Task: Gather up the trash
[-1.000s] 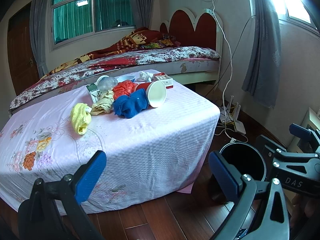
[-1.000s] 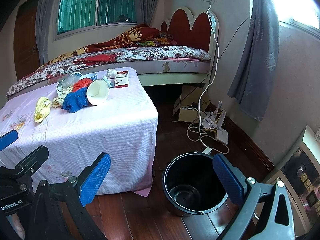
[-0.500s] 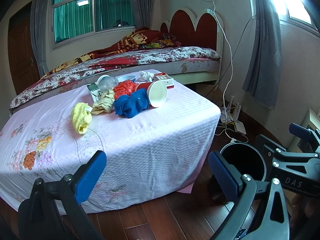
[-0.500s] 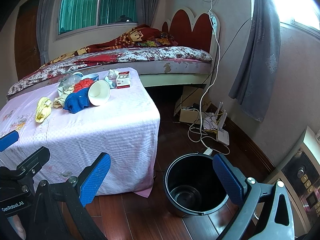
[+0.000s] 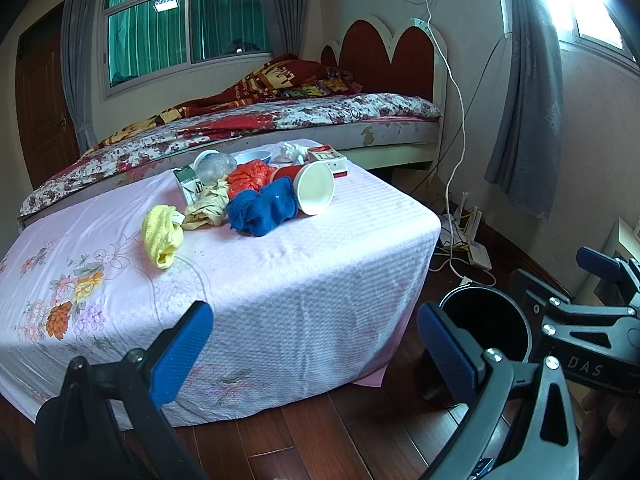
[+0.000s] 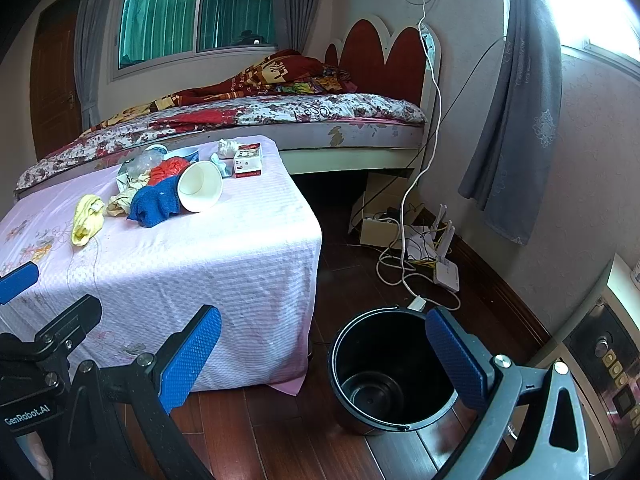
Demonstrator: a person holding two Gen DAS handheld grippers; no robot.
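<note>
1. bedroom, dark wood floor; my left gripper [image 5: 314, 340] and right gripper [image 6: 322, 354] both hang wide open, nothing held.
2. black bin [image 6: 394, 370] sits on the floor right under my right one, looking empty.
3. trash pile, with paper cup [image 5: 314, 188] and red bag [image 5: 250, 174], lies on the pink table [image 5: 320, 280], well away.
4. risk: blue cloth [image 5: 262, 210] touches the cup, so i could grab the cloth with it, or send the cup rolling.

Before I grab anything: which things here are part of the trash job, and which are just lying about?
For the job:
paper cup
red plastic bag
crumpled tissue
small cartons
black bin

Probably not trash, though unsure:
blue cloth
yellow cloth
router
white cable
bed
</note>
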